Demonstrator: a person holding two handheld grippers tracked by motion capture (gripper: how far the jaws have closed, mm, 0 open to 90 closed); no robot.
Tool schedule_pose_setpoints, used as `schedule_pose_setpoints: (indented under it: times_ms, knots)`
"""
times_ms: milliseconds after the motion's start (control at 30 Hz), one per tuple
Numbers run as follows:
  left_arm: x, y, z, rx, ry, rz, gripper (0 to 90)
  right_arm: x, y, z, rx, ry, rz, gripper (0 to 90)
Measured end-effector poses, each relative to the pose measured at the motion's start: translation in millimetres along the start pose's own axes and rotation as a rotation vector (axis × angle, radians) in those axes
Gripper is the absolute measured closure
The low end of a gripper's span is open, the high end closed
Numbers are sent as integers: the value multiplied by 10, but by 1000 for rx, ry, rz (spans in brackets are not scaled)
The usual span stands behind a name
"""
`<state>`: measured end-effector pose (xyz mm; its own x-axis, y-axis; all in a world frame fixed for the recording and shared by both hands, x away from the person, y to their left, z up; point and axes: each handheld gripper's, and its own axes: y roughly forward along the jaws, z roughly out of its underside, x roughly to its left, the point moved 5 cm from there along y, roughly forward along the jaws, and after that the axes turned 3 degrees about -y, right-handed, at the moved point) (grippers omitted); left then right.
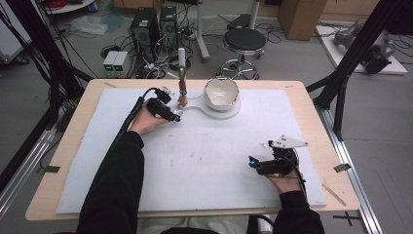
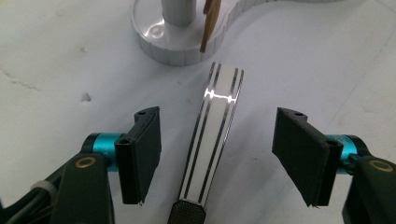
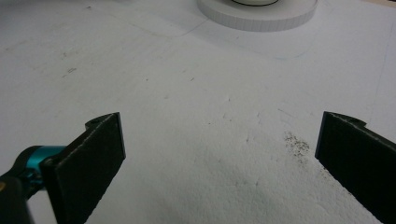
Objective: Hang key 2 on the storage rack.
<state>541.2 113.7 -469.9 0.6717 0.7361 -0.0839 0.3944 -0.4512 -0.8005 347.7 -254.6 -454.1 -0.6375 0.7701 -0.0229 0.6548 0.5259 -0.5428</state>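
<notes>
A flat metal handle (image 2: 215, 135), white with dark stripes, lies on the white mat (image 1: 204, 161) between the spread jaws of the left tongs (image 2: 217, 154), which do not touch it. Its far end points toward a round white stand (image 2: 180, 44) holding a grey post and a thin wooden piece. A white bowl (image 1: 221, 93) sits just beside that stand on the desk (image 1: 311, 112). The right tongs (image 3: 219, 158) hover wide open over bare mat, well apart.

I can read no text, no label, no brand, no number on anything here, any markings too small or blurred for me
</notes>
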Motion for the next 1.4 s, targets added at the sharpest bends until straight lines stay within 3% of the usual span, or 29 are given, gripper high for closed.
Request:
schedule_pose_setpoints:
  times_ms: [100,233,300,533,700,800,1000,1200,1400]
  knots:
    - [0,4,-7,-4,0,-24,394,-9,-2,-1,-4,-2,2,5]
    - [17,-23,-8,-4,-4,-50,686,4,-1,1,4,2,2,5]
    - [23,-35,-1,4,9,-58,734,8,1,-6,0,-2,4,5]
    - [74,-83,6,12,26,-62,743,17,5,-5,4,-2,-1,6]
    - [146,-250,-11,5,26,-86,744,16,11,-6,5,-8,1,5]
    - [199,-406,-45,-25,23,-115,743,19,10,-8,3,-7,1,5]
    - [338,-758,-127,-118,19,-220,744,24,-10,-22,-9,-3,6,5]
    - [419,-967,-225,-190,-15,-237,744,33,-14,-45,-21,-2,0,5]
    - [385,-1089,-333,-247,-3,-252,744,39,-6,-43,-18,-4,-3,5]
